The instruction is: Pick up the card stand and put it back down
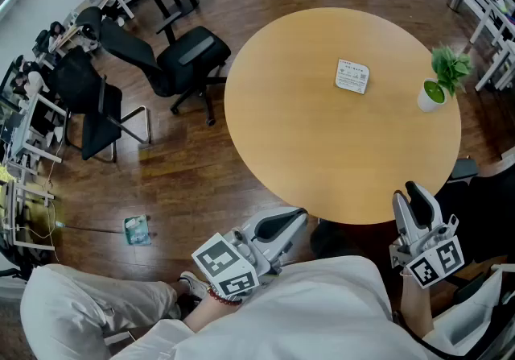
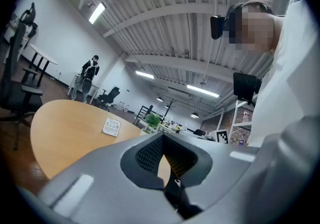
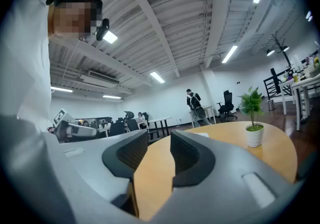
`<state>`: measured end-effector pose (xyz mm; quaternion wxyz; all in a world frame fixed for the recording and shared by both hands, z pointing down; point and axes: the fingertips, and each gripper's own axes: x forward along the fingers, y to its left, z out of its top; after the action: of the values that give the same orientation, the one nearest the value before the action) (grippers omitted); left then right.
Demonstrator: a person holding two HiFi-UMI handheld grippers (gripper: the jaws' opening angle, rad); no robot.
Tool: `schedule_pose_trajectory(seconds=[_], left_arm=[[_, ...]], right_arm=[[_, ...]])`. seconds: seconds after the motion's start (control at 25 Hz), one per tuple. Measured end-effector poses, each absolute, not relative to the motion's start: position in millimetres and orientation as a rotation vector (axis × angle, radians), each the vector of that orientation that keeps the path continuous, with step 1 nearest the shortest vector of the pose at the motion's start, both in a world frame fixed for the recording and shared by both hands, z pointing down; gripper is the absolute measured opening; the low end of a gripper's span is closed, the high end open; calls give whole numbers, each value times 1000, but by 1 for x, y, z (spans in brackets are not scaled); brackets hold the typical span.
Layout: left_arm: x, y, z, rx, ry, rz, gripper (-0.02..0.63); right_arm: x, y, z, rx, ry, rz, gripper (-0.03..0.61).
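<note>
On the table, head view: the card stand [image 1: 352, 76] sits toward the far right of the round wooden table [image 1: 322, 157], near a potted plant [image 1: 434, 93] at the right edge but not touching it.
Left gripper, head view: the left gripper [image 1: 298, 218] is level, just off the table's near rim and well apart from the card stand.
Right gripper, head view: the right gripper [image 1: 409, 194] is level, beside the near right rim, also well apart from the card stand.
Chair, head view: a black office chair [image 1: 181, 60] stands left of the table.
Left gripper view: jaw tips meet, with only a thin slit behind them and nothing held. The card stand is far across the table.
Right gripper view: jaws stand moderately apart and empty, with bare tabletop showing between them and the plant off to the right.
</note>
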<state>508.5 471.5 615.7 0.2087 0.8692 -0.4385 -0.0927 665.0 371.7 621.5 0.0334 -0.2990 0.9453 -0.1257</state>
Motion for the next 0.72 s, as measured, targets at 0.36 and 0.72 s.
schedule_pose_trajectory(seconds=[0.36, 0.72], left_arm=[[494, 315, 612, 2324, -1390, -223, 0], [478, 253, 653, 2101, -1554, -106, 0]], right_arm=[[637, 140, 705, -899, 3148, -429, 257], [608, -36, 797, -832, 3222, -689, 250]])
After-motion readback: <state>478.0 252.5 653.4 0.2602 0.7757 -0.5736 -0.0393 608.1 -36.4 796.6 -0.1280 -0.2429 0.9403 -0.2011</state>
